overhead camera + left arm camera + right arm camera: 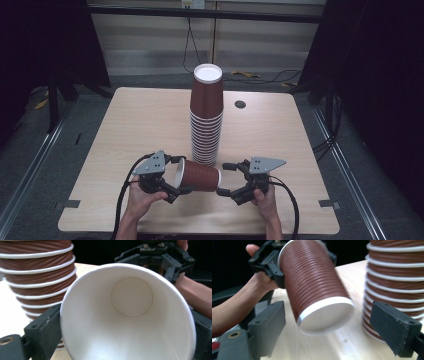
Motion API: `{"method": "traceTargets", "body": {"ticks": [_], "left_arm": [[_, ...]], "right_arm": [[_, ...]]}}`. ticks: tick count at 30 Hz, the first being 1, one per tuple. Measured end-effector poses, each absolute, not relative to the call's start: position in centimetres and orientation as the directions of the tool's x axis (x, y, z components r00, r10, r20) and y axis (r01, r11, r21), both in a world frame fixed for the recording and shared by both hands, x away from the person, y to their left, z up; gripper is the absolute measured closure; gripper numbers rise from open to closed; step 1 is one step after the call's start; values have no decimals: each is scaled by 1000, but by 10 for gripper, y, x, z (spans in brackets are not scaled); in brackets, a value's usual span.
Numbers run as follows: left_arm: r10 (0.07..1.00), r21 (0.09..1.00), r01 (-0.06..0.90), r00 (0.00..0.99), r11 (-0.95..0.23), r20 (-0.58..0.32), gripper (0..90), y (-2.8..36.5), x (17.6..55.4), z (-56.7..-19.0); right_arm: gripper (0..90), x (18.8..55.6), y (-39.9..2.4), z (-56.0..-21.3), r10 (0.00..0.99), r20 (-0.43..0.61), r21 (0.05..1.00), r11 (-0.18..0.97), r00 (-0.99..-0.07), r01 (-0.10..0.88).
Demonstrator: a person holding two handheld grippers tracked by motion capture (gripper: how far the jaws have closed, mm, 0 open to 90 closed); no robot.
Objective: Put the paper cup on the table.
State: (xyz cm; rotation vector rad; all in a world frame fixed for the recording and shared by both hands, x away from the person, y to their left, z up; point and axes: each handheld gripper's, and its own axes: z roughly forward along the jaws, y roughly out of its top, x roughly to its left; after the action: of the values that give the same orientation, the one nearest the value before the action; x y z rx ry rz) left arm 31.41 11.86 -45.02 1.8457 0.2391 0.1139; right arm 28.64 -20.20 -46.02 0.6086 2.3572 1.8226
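A single brown paper cup (198, 176) is held on its side just above the table (125, 130), at about six o'clock from the tall stack of cups (206, 117) and close to its foot; the left gripper (175, 177) is closed on the cup near its rim, one jaw on each side of the open mouth, as the left gripper view shows from inside the cup (127, 315); the right gripper (225, 179) is held with its jaws spread wide, just short of the cup's closed base, the base lying between the jaws but untouched by them in the right gripper view (325, 315); the step in hand is judged to be a handover, or a two-handed steadying, of one cup taken beside the stack; the next move would call for the right jaws to be brought around the base end and closed gently, since thin paper walls could be crushed, before the left grip is let go; the cup's long axis lies nearly level, running from nine o'clock to three o'clock in the high view; the open mouth is pointed toward nine o'clock and the white base toward three o'clock
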Motion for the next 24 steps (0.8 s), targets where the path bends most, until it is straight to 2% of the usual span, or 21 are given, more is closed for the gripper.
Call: {"method": "traceTargets", "body": {"ticks": [5,17,24], "left_arm": [[282,944,125,959,-305,-36,53,129,319,-448],[317,930,156,947,-334,-45,52,149,323,-445],[330,913,168,943,-371,-40,52,154,324,-443]], "right_arm": [[138,288,-207,-460,455,161,948,174,-876,265],[138,276,-225,-467,625,98,978,84,-774,192],[136,274,-228,-468,690,61,980,94,-721,173]]}}
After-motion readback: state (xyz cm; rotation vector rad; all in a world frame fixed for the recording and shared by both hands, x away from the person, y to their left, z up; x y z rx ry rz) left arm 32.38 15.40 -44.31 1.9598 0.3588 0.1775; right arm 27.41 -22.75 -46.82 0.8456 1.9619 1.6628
